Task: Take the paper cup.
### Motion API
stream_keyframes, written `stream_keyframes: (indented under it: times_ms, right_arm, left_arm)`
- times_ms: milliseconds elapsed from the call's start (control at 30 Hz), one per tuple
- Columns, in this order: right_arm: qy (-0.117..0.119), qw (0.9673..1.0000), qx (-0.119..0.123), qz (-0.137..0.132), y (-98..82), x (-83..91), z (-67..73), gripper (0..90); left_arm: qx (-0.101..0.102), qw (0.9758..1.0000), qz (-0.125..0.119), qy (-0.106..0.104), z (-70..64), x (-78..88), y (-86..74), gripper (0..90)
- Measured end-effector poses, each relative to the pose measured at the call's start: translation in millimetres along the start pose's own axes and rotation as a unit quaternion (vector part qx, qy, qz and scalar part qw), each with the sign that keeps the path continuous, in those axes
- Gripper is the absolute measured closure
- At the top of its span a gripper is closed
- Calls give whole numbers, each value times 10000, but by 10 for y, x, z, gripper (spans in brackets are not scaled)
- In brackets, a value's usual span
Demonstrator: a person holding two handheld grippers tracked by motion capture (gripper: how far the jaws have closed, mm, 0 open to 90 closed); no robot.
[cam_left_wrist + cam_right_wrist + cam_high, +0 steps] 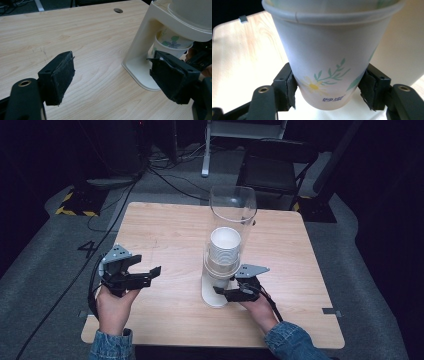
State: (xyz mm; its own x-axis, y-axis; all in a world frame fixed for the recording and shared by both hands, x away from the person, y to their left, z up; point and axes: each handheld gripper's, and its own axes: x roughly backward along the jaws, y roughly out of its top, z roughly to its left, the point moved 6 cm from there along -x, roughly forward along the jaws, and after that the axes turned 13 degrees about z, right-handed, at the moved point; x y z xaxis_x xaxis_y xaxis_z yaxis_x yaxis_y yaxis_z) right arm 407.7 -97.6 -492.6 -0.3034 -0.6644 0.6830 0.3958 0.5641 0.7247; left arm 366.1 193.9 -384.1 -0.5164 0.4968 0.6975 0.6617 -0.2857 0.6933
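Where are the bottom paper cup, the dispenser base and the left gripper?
paper cup (329, 67), right gripper view, flower-printed side wall.
dispenser base (140, 72), left gripper view, flat foot.
left gripper (148, 263), high view, gap between open jaws.

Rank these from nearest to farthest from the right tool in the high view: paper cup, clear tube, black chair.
1. Paper cup: between the right tool's jaws.
2. Clear tube: above it, on the dispenser.
3. Black chair: beyond the table's far edge.

Looks like a lab or recording studio: dark surround, grey carpet (45, 270), loose cables (165, 175), hazard-striped base (75, 202), lone wooden surface (165, 235).
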Motion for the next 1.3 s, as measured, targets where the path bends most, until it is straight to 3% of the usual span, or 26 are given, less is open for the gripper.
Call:
stream_keyframes:
  times_ms: [133, 167, 400, 633, 1033, 1300]
  right_arm:
    - [-83, 9999, 129, -56, 2, 1, -4, 367]
    - [-187, 9996, 169, 83, -31, -13, -24, 364]
    - [-284, 9974, 342, 575, -145, -101, -13, 363]
    - [-295, 9968, 264, 695, -212, -87, -46, 363]
    - [-507, 9949, 177, 859, -351, 30, -88, 362]
    - [-856, 9921, 84, 917, -457, 173, -200, 363]
  left_arm:
    - [-1, 10000, -6, 5, 16, 5, -5, 195]
    - [-1, 10000, 5, -7, 22, -3, -9, 195]
    - [26, 10000, -11, -26, 20, 1, -7, 195]
    - [-7, 10000, 2, -72, 27, -45, 36, 195]
    - [-144, 9996, 70, -221, -21, -208, 171, 194]
    - [-252, 9990, 143, -342, -61, -352, 288, 193]
